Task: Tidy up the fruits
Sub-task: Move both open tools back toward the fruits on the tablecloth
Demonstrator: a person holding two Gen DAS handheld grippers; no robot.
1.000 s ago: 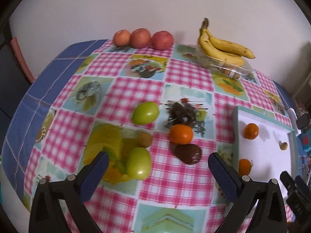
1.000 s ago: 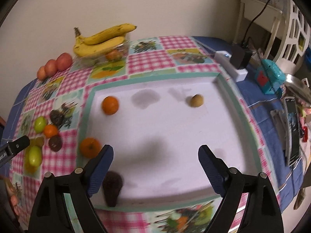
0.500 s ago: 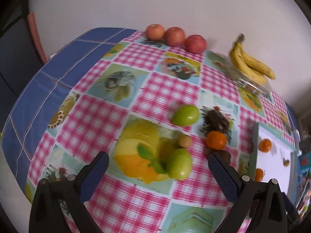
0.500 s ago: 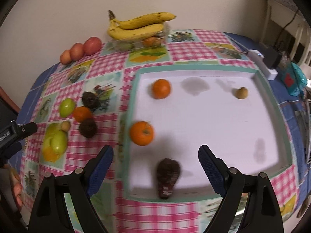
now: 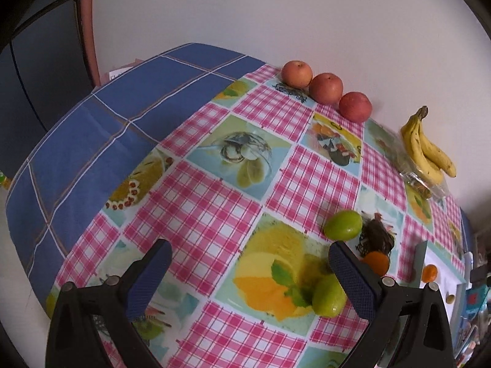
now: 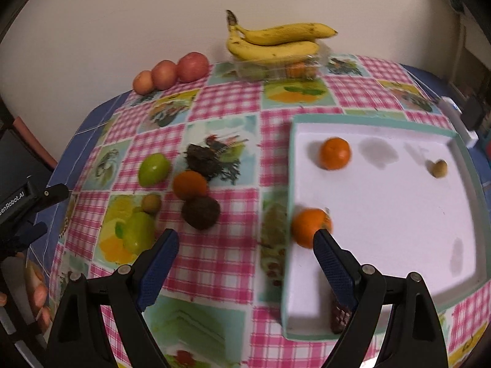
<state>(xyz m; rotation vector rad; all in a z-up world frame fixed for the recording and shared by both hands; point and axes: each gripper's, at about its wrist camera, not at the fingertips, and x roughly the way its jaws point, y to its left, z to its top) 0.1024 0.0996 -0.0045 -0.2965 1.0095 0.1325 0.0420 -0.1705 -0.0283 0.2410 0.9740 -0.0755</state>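
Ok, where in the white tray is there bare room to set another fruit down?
The tray's middle and right side are bare, between the far orange, the small brown fruit and the near rim. Its left edge is crowded: the near orange and a dark fruit at the near-left corner.

Both wrist views high, forward; share tablecloth [image 5: 214,202] fruit.

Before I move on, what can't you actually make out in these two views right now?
- Dark fruit in the tray, right wrist view: mostly hidden behind the right gripper finger.
- Clear box under the bananas: contents too blurred to name.
- Tray in the left wrist view: cut off by the edge and the left gripper.
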